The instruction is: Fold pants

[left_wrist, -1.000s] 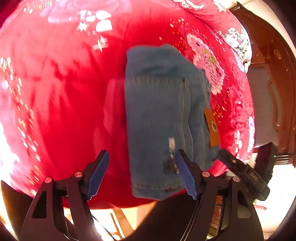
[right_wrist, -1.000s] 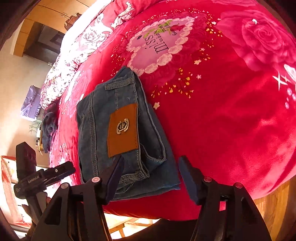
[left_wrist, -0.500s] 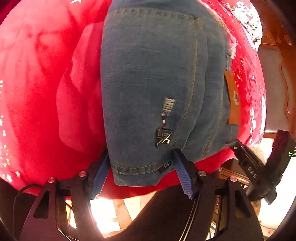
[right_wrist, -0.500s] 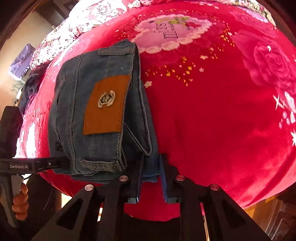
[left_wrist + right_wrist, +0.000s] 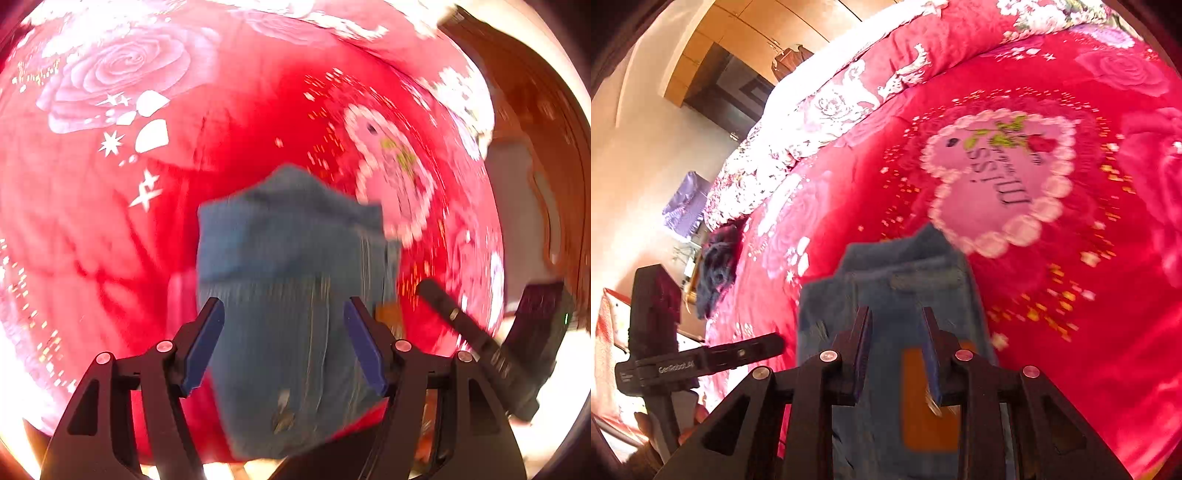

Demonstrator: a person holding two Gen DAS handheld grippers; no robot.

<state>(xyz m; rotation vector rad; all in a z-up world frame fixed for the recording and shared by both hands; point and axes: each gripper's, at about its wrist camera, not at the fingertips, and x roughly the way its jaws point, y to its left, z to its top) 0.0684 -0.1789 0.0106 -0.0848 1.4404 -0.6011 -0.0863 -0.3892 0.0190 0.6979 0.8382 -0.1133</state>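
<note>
Folded blue jeans point(image 5: 291, 280) lie on the red floral bedspread point(image 5: 110, 221) near the bed's front edge, blurred by motion. My left gripper point(image 5: 284, 350) is open, its blue pads on either side of the jeans' near end. In the right wrist view the jeans point(image 5: 886, 280) show an orange leather patch point(image 5: 916, 413). My right gripper point(image 5: 895, 354) hovers over that patch with its fingers close together but a gap between them; whether it pinches cloth is unclear.
The bedspread has a pink heart print point(image 5: 1001, 184) beyond the jeans. A dark garment point(image 5: 716, 266) lies at the bed's left edge. Wooden furniture point(image 5: 546, 147) stands right of the bed. The other gripper's body point(image 5: 683, 365) shows at the left.
Both grippers have pulled back and up from the jeans' near edge. The left gripper's fingers have spread apart. The jeans' far end now looks bunched and lifted.
</note>
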